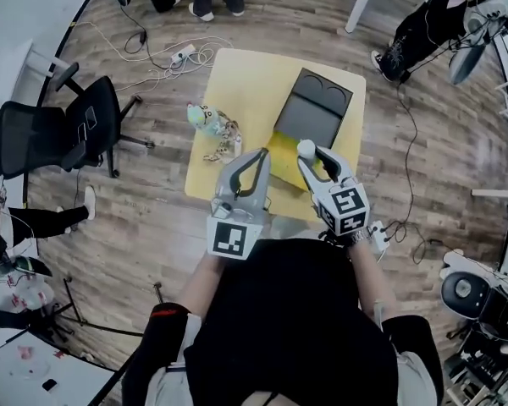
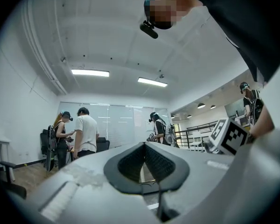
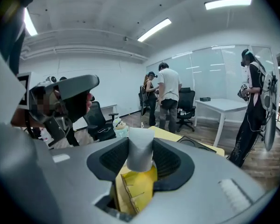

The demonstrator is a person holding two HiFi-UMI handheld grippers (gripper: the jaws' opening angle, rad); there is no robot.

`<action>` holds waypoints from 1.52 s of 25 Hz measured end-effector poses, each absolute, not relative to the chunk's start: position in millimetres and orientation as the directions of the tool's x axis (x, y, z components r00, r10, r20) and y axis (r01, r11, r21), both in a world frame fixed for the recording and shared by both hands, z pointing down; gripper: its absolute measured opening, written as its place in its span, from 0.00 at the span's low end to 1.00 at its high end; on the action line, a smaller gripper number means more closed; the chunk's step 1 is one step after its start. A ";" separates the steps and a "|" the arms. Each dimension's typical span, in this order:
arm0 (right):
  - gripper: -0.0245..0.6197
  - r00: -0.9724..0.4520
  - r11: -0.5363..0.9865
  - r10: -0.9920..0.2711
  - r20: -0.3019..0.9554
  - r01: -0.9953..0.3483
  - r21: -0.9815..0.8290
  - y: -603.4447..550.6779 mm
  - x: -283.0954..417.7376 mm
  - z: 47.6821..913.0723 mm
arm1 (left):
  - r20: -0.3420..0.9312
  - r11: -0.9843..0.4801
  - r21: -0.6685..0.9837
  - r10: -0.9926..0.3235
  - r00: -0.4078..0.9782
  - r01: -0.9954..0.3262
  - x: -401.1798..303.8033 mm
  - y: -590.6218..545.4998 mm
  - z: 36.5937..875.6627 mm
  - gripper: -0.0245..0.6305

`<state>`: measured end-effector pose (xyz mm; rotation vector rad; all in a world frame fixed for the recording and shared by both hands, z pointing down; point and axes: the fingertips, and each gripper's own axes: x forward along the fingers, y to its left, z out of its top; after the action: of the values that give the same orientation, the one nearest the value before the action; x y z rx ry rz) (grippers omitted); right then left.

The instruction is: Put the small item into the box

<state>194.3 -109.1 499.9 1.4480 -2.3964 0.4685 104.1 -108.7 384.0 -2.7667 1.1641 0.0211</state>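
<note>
You are pinching the small white item (image 3: 140, 149) in your right tongs (image 1: 310, 152) just above the open yellow box (image 1: 284, 147) in the middle of the frame, your left tongs (image 1: 263, 154) are sitting pressed together and empty, and next you are probably needing to lower the item in and let go.

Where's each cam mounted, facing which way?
Head view: on the head, steeply down at yellow table; left gripper, right gripper, torso show.
Left gripper view: on left gripper, level across the room; own jaws, torso above.
Right gripper view: on right gripper, tilted down over table; jaws on white item.
Shared: head, right views show white item, box.
</note>
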 end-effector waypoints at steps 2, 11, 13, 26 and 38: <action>0.30 -0.462 0.459 -0.766 0.447 -0.880 -0.123 -112.7 191.4 514.8 | -0.071 -0.674 -0.133 -0.725 0.685 -0.727 102.9 -107.4 384.2 0.04; 0.30 -0.498 0.517 -0.656 0.567 -0.844 -0.144 -128.9 179.7 576.1 | -0.031 -0.627 -0.102 -0.774 0.632 -0.773 92.0 -113.1 397.3 0.04; 0.30 -0.503 0.525 -0.630 0.592 -0.837 -0.152 -131.0 176.7 590.5 | -0.036 -0.624 -0.112 -0.775 0.631 -0.773 92.0 -116.0 396.2 0.04; 0.30 -0.493 0.565 -0.455 0.742 -0.804 -0.187 -124.9 163.0 673.3 | -0.031 -0.610 -0.113 -0.786 0.617 -0.784 90.2 -128.6 398.9 0.04; 0.30 -0.450 0.573 -0.343 0.824 -0.796 -0.196 -121.3 160.7 717.0 | -0.035 -0.616 -0.114 -0.782 0.622 -0.780 94.2 -142.2 400.8 0.04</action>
<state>160.7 -121.3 717.0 0.9078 -2.0361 0.7493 94.2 -142.2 400.8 -2.7225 1.3157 -0.0277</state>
